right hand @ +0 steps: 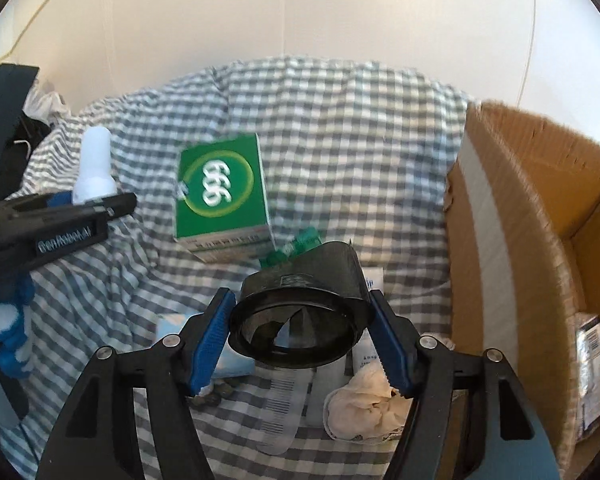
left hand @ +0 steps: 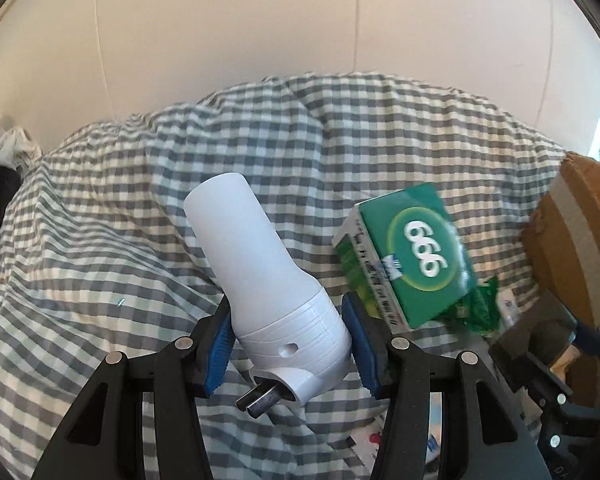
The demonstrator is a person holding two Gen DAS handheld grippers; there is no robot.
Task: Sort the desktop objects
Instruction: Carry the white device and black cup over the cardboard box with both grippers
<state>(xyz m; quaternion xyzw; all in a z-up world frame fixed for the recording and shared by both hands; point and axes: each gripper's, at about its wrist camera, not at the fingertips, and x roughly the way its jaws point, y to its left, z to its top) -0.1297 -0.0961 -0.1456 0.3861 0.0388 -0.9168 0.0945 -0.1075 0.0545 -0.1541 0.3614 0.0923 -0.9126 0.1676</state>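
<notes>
Closest to the right wrist lens, the right gripper (right hand: 302,328) was clamped partway closed on a black plastic funnel-like cup (right hand: 300,316), its blue ribbed pads pressing the round rim from both sides. The left gripper (left hand: 288,340) likewise held a white plug-in device (left hand: 272,288) by its ribbed base, metal prongs (left hand: 260,396) pointing back toward the camera, smooth rounded body leaning up and left.

Both items hung above the checked cloth (left hand: 140,200), left of the open cardboard box (right hand: 540,220). A glossy green carton (right hand: 220,196) stood tilted on the cloth just beyond the cup, well left of the box, with a crumpled tissue (right hand: 364,404) nearer.

To finish well, I judged each piece should travel over the box wall with grip pressure steady, since the cup's smooth rim could slip, then be lowered inside before release.
</notes>
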